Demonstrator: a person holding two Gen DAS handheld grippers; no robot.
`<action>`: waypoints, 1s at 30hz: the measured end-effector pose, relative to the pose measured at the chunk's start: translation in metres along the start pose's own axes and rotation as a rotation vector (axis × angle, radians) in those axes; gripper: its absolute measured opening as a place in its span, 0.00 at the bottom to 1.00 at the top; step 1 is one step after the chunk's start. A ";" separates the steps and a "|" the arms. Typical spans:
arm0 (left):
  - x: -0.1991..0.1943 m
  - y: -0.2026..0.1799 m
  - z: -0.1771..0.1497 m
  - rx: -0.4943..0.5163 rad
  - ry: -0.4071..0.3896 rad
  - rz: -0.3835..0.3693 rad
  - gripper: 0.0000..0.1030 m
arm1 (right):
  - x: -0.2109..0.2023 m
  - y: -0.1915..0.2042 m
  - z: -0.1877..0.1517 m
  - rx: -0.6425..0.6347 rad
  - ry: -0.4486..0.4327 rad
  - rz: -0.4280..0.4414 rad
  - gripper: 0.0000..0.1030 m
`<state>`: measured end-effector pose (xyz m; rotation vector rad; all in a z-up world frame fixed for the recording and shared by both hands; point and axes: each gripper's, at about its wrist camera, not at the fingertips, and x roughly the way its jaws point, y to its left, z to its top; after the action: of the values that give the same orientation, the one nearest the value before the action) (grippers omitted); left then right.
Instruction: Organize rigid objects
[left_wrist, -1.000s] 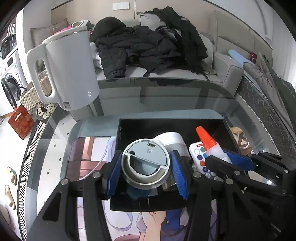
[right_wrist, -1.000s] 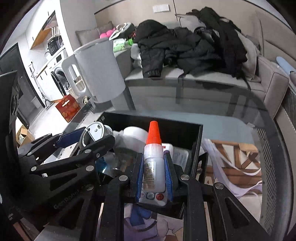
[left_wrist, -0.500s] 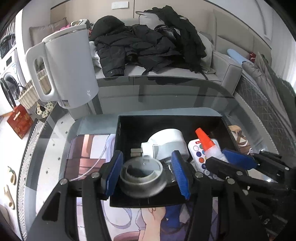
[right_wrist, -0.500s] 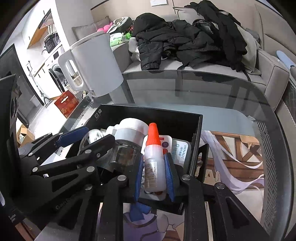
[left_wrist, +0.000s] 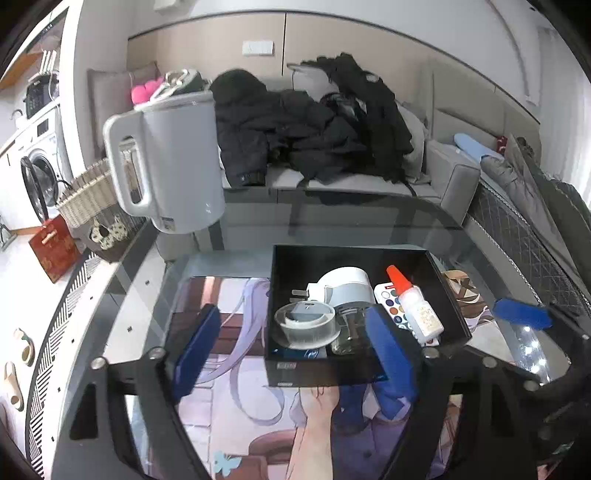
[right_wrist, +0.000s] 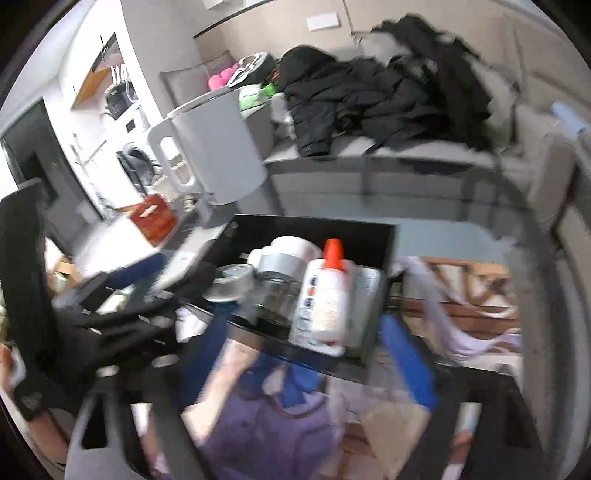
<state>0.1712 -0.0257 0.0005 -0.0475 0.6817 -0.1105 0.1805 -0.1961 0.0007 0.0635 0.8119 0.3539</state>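
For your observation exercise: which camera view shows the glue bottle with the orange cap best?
The left wrist view: the glue bottle is sharp, lying whole in the black box. The right wrist view shows the glue bottle larger and closer, but smeared by motion blur.

The left tool (left_wrist: 295, 354) points forward and downward, its jaws opening, the two blue pads (left_wrist: 195, 350) standing wide apart with nothing pressed between them. The right tool (right_wrist: 314, 365) is tilted downward likewise and is blurred; its jaws are opening too, the blue pads (right_wrist: 406, 365) spread wide and touching nothing. In the left wrist view the right tool's black arm and one blue pad (left_wrist: 521, 317) sit off to the left tool's right side.
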 end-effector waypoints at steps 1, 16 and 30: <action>-0.005 0.000 -0.003 0.003 -0.008 0.002 0.86 | -0.007 0.002 -0.002 -0.014 -0.018 0.011 0.95; -0.061 0.000 -0.054 0.055 -0.083 0.014 0.95 | -0.067 0.005 -0.069 -0.098 -0.203 -0.050 0.99; -0.101 -0.008 -0.082 0.088 -0.177 0.052 0.96 | -0.089 0.019 -0.091 -0.074 -0.269 -0.088 0.99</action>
<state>0.0411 -0.0227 0.0006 0.0444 0.5000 -0.0847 0.0534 -0.2151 0.0041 0.0059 0.5331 0.2844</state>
